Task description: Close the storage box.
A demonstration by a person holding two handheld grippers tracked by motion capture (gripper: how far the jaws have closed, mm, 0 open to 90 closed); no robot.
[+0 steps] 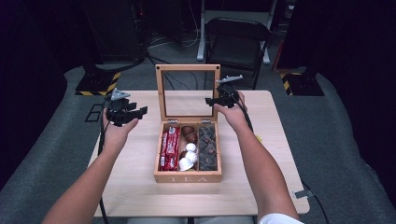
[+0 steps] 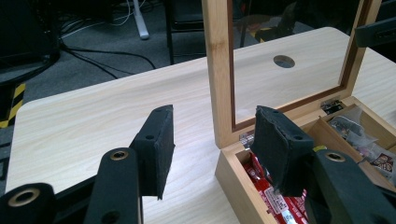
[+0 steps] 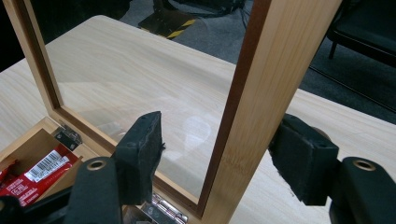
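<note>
Dark studio floor and a black folding chair [image 1: 238, 39] sit behind a pale wooden tabletop [image 1: 140, 186], and at the middle of it stands a wooden tea box [image 1: 188, 177] marked "TEA" on its front wall. Its glass-paned lid [image 1: 187, 69] stands upright on the hinges at the back of the box. Inside, three compartments: red packets [image 1: 170, 148] in the one on the person's left, brown and white capsules [image 1: 188, 149] in the middle one, dark wrapped tea bags [image 1: 208, 147] in the one on the right.

Over to the left gripper [image 1: 135, 113]: it hovers above the tabletop just beside the box's left wall, fingers [image 2: 156, 149] spread wide with nothing between them. In the left gripper view one finger hangs over bare wood, the other over the near corner of the red-packet compartment.

Now the right gripper [image 1: 214, 101]: it sits at the lid's right-hand frame post, up near the back of the box. In the right gripper view the fingers [image 3: 140, 154] straddle that post [image 3: 252, 107], one on the glass side, one on the outer side, spread apart with a gap showing on each side, not clamped. A small round hole [image 2: 284, 61] in the tabletop shows through the glass behind the box.
</note>
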